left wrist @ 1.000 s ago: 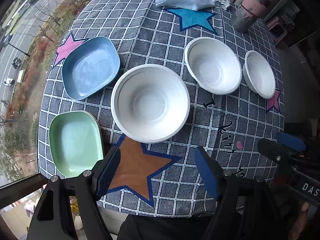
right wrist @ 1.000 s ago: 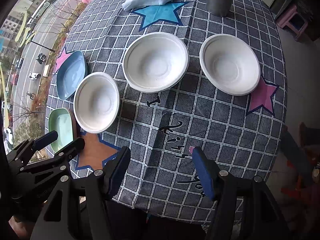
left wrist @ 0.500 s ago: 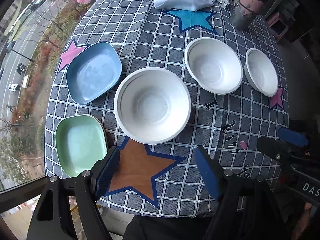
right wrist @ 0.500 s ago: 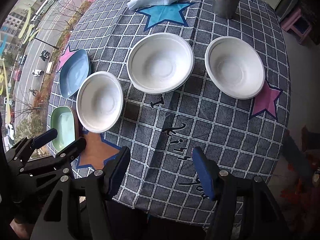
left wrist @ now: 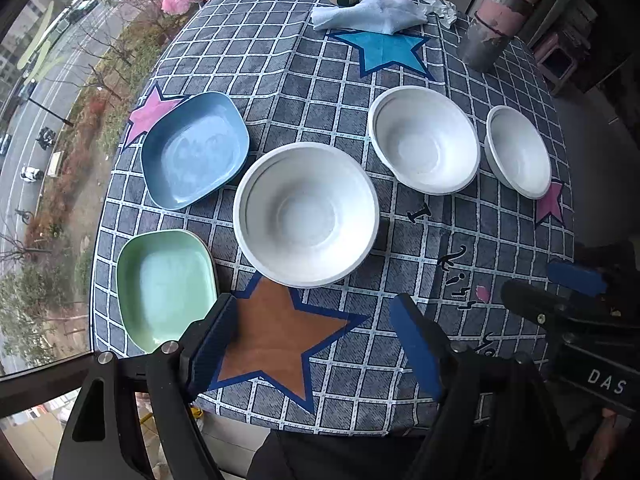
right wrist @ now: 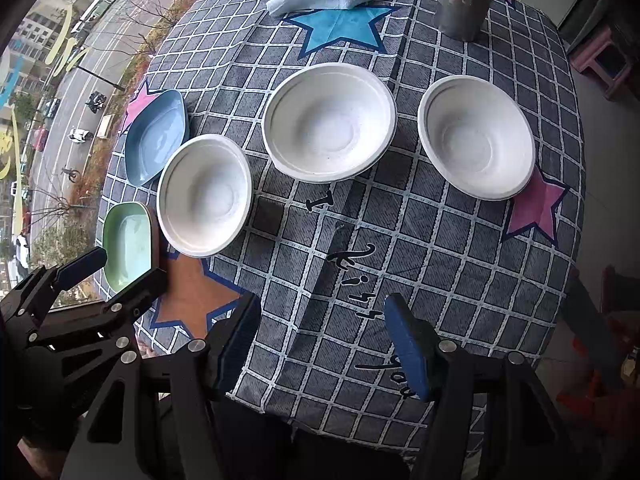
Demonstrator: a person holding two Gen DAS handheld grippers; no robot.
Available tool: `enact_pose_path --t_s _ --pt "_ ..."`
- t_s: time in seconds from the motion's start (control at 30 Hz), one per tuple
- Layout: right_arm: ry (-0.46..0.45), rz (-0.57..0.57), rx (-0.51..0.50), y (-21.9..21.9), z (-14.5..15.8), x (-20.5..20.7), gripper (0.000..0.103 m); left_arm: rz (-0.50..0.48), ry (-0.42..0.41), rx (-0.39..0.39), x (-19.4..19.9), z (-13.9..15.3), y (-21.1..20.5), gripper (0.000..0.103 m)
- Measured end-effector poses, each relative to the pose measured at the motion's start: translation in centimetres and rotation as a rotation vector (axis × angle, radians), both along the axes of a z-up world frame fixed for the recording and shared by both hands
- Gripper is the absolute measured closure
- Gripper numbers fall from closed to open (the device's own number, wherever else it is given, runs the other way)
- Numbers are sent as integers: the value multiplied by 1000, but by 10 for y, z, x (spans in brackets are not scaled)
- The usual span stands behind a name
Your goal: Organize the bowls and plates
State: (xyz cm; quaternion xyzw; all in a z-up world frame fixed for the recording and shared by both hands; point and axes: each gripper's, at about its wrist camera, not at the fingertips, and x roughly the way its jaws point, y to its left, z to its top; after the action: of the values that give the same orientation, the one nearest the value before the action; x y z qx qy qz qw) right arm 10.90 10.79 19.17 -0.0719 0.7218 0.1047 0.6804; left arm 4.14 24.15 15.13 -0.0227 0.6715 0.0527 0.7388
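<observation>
I held my left gripper [left wrist: 312, 344] spread wide and empty above the table's [left wrist: 280, 64] near edge, right gripper [right wrist: 320, 340] likewise, three white bowls [right wrist: 329, 122] mid-table in a row, blue plate [left wrist: 195, 149] and green plate [left wrist: 166, 288] along its left edge.

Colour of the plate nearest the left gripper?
Mint green plate; clearest in left wrist view.
</observation>
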Motion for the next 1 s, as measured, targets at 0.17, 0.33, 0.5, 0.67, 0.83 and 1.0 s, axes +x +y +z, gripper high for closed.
enact_pose_path --t_s 0.17,0.33,0.5,0.67,0.83,1.0 --pt "-1 9 4 0 1 -1 37 28 13 -1 -3 -2 3 19" --pt "3 18 8 1 0 -3 37 36 20 3 -7 -1 2 19" --pt "11 23 14 1 -1 -3 37 58 24 -3 -10 -2 5 19" --pt "19 32 18 0 -2 -3 37 89 24 -9 -14 -1 7 19" --pt "20 37 21 -3 -2 -4 37 72 28 19 -15 0 -1 18" --pt "22 31 24 -8 -2 -5 37 20 15 45 -15 3 -15 18"
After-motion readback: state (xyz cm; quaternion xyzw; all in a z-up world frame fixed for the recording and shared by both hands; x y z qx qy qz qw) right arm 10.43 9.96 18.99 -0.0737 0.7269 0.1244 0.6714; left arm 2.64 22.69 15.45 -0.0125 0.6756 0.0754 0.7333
